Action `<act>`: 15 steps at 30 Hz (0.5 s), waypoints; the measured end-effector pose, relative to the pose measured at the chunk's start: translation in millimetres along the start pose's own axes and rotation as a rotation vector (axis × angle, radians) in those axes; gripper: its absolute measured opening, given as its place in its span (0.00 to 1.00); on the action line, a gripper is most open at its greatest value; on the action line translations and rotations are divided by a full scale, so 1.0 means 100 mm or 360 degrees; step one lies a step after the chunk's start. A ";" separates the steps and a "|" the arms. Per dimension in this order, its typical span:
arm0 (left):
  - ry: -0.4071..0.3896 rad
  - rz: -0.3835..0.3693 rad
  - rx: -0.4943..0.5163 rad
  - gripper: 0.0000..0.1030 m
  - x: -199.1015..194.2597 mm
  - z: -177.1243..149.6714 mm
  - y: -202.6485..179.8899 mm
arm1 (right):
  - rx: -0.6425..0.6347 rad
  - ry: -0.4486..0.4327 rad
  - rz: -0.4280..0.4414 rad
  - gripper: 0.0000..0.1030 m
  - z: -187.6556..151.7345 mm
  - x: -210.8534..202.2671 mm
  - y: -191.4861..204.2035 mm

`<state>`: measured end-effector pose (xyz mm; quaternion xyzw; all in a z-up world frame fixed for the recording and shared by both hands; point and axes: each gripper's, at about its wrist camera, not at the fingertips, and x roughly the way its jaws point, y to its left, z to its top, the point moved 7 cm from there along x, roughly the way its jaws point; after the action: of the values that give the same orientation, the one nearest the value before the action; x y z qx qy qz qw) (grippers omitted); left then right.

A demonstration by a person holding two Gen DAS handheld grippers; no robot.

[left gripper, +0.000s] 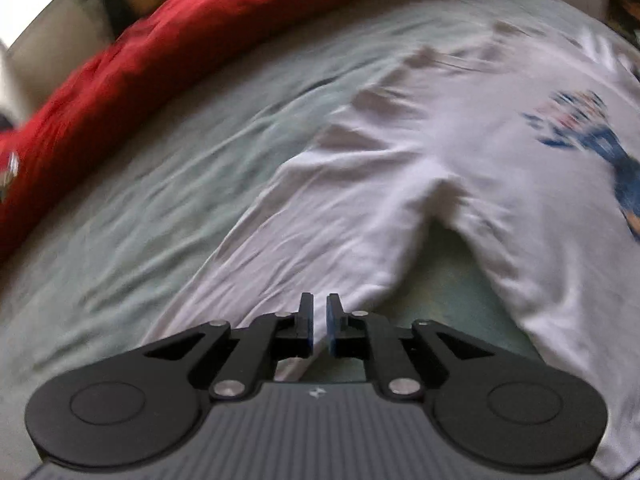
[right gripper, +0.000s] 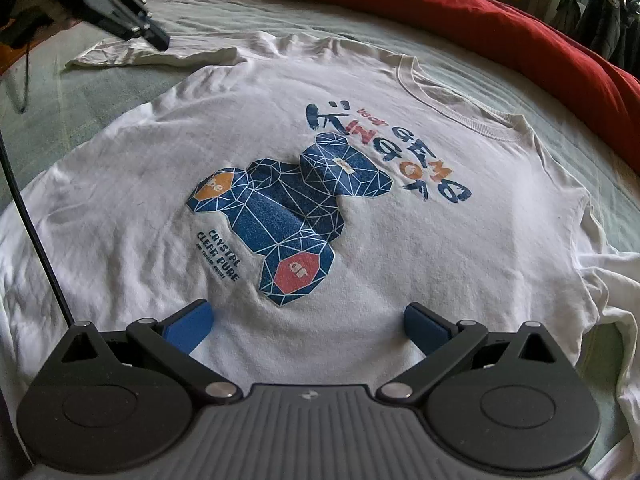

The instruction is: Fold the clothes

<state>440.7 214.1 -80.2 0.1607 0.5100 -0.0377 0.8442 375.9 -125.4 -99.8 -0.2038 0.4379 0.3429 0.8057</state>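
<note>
A white T-shirt (right gripper: pixel 400 264) with a blue bear print (right gripper: pixel 288 208) lies face up, spread on a pale green bedsheet (right gripper: pixel 100 92). In the left wrist view, which is blurred, its body (left gripper: pixel 460 140) fills the right side. One sleeve (left gripper: pixel 280 220) runs down to my left gripper (left gripper: pixel 319 300). The jaws there are nearly together with a thin slit between them, pinching white sleeve cloth. The right wrist view shows that gripper (right gripper: pixel 160 42) at the top left, its tip on the sleeve (right gripper: pixel 132 56). My right gripper (right gripper: pixel 308 312) stands open above the shirt's lower part, holding nothing.
A red duvet (right gripper: pixel 440 12) is bunched along the far side of the bed and is also in the left wrist view (left gripper: pixel 140 52). A black cable (right gripper: pixel 36 232) crosses the left edge. Dark clothes (right gripper: pixel 608 12) hang beyond the bed at the right.
</note>
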 end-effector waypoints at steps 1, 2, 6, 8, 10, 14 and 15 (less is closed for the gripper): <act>0.0045 0.0010 -0.0059 0.09 0.07 -0.05 0.07 | -0.0001 0.0000 -0.0001 1.00 0.00 0.00 0.00; 0.0100 0.0041 -0.0081 0.09 0.13 -0.13 0.13 | -0.0003 0.0001 0.0000 1.00 0.00 0.00 0.00; 0.0243 0.0187 -0.0111 0.12 0.16 -0.50 0.37 | -0.0012 0.0006 0.0002 1.00 -0.01 -0.01 0.00; 0.0309 0.0260 -0.0190 0.14 0.10 -0.63 0.55 | -0.0002 0.0007 0.0000 1.00 -0.03 -0.03 -0.01; 0.0325 0.0318 -0.0272 0.13 0.02 -0.69 0.70 | 0.0006 0.0005 -0.0006 1.00 -0.04 -0.04 -0.01; 0.0268 0.0349 -0.0446 0.21 0.03 -0.68 0.90 | 0.0006 -0.0013 -0.0021 1.00 0.00 -0.04 0.01; 0.0268 0.0343 -0.0498 0.23 0.07 -0.71 0.93 | -0.0001 -0.0022 -0.0019 1.00 0.02 -0.04 0.02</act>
<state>405.3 324.5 -95.3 0.0837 0.5583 0.1461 0.8124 374.2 -124.6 -95.1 -0.2042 0.4309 0.3396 0.8107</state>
